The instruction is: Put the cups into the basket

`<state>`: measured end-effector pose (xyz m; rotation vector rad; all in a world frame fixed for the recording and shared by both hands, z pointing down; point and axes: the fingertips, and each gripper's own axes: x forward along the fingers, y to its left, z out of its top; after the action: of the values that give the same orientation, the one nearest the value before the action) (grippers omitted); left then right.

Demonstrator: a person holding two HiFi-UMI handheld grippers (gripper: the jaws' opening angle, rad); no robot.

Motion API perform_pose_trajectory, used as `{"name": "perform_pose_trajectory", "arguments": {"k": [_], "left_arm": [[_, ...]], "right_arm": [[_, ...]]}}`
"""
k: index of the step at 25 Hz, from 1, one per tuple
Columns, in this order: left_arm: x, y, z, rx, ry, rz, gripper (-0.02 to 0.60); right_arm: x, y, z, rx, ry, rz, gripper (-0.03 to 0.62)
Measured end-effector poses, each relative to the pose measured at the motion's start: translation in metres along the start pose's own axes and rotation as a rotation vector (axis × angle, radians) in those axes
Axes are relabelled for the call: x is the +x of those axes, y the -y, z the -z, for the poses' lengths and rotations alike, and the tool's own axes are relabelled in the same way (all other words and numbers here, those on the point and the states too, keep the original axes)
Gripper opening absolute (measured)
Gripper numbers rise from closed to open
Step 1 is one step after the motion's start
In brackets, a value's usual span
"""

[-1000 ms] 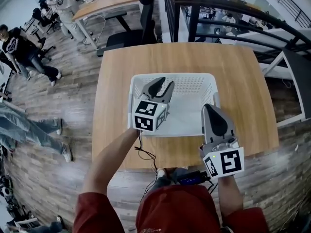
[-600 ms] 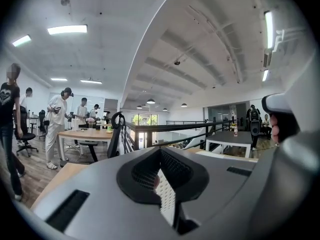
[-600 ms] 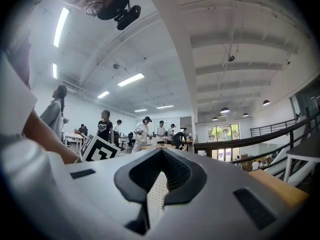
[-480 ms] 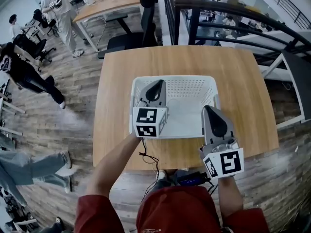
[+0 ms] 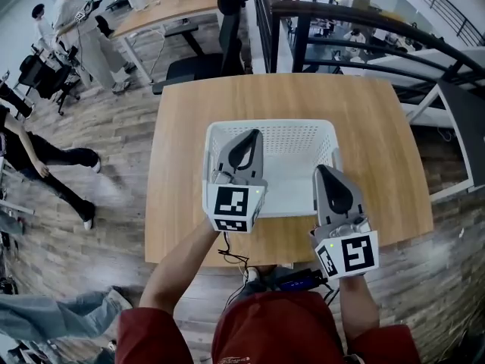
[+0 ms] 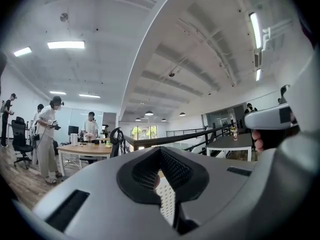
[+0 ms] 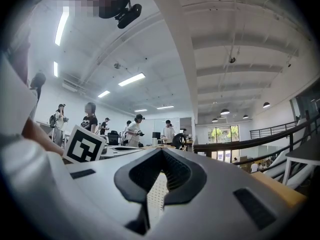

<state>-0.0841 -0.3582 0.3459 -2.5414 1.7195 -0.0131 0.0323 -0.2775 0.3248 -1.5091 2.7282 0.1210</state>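
Note:
A white perforated basket [image 5: 303,124] stands in the middle of a square wooden table [image 5: 371,127]. No cup shows in any view, and the part of the basket's floor that I can see is bare. My left gripper [image 5: 255,133] is over the basket's left half with its jaws shut and nothing between them; in the left gripper view [image 6: 160,150] they meet at the tip. My right gripper [image 5: 321,168] sits at the basket's near right corner, also shut and holding nothing, as the right gripper view [image 7: 161,151] shows.
A black office chair [image 5: 204,55] stands just beyond the table's far edge, and a dark railing [image 5: 356,12] runs behind it. People walk on the wooden floor at the left [image 5: 45,165]. A black cable [image 5: 227,245] hangs below the table's near edge.
The left gripper's jaws, open a second ago over the basket, have closed on nothing, and the gripper has drawn slightly nearer and straightened. The right gripper has not moved.

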Motion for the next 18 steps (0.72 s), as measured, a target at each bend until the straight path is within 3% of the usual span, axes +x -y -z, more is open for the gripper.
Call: {"name": "perform_pose_trajectory", "arguments": {"k": [11,18], "left_arm": [[-0.043,-0.001,-0.034,-0.057,0.052,-0.043,0.006],[-0.082,-0.02,-0.042,0.004,0.076,-0.126,0.006]], "right_arm": [[-0.004,0.003,-0.004,-0.002,0.02,0.03,0.011],[-0.005,-0.002,-0.004,-0.024,0.012,0.008,0.011]]}}
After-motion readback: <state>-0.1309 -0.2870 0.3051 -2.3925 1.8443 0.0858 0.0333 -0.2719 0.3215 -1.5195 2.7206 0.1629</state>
